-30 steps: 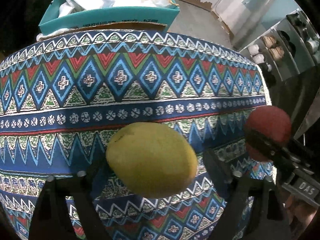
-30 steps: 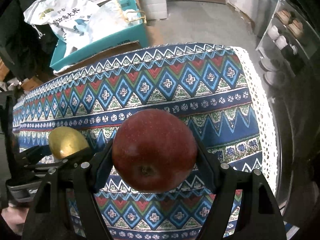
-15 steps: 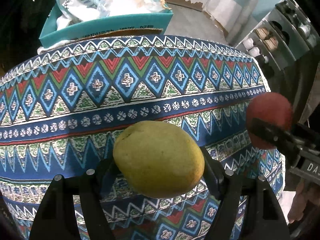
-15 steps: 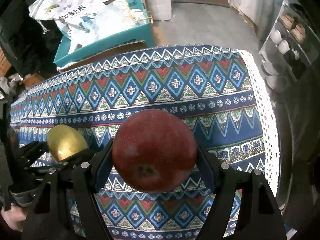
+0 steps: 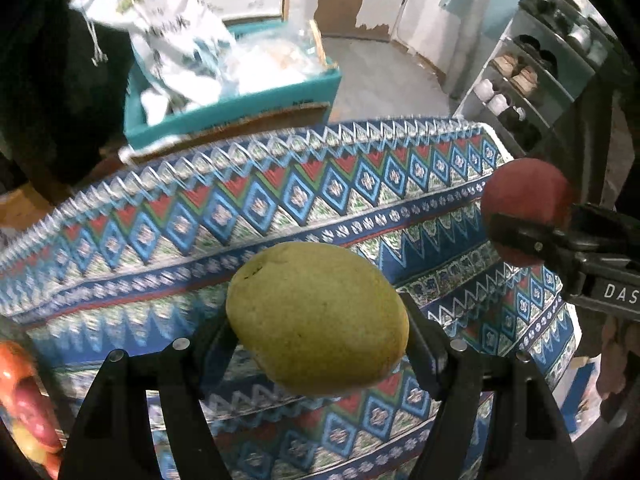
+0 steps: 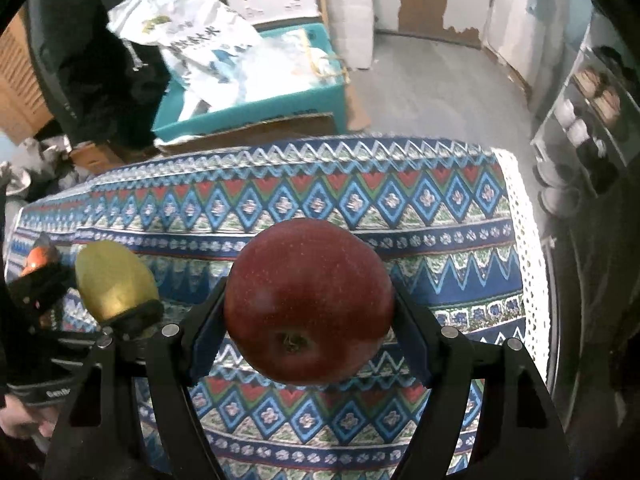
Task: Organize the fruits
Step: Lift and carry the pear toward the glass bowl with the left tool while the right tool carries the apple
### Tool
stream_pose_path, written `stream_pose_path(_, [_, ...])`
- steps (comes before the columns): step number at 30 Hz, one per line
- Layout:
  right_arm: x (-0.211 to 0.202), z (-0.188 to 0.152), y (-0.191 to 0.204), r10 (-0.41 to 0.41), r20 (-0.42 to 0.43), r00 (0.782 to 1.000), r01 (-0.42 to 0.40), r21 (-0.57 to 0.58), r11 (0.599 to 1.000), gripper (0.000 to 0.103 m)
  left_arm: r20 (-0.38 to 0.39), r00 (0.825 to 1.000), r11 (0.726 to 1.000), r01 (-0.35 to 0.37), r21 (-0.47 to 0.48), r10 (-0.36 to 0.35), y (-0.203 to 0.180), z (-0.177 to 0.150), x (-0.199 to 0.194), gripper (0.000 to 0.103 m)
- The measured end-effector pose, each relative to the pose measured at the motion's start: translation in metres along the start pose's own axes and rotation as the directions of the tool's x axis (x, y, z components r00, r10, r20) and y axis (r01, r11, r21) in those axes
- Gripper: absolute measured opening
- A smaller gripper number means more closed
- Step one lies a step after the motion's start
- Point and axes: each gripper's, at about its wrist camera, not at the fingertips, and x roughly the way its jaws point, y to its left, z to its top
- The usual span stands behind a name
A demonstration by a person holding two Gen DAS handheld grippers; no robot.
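The left tool point(image 5: 316, 332) is clamped on a yellow-green mango point(image 5: 318, 318), held above the patterned counter point(image 5: 280, 200). At three o'clock of it, the right tool point(image 6: 310, 328) grips a red apple point(image 6: 308, 300) over the same cloth.

Patterned cloth point(image 6: 360, 200) covering, apparently, a table
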Motion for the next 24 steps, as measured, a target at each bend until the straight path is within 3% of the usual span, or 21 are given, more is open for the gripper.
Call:
stream_pose_path(8, [-0.033,0.003,0.025,0.036,0.058,0.998,-0.032,-0.054,0.998,0.076,0.08,0.996,0.998,-0.039,0.058,0.034,0.004,0.008,-0.048,0.076])
stream_pose_path(24, [-0.093,0.013,0.083,0.138,0.161,0.977,-0.114,-0.151,0.982,0.076,0.168,0.986,0.997,-0.012,0.073,0.0,0.019,-0.005,-0.13,0.076])
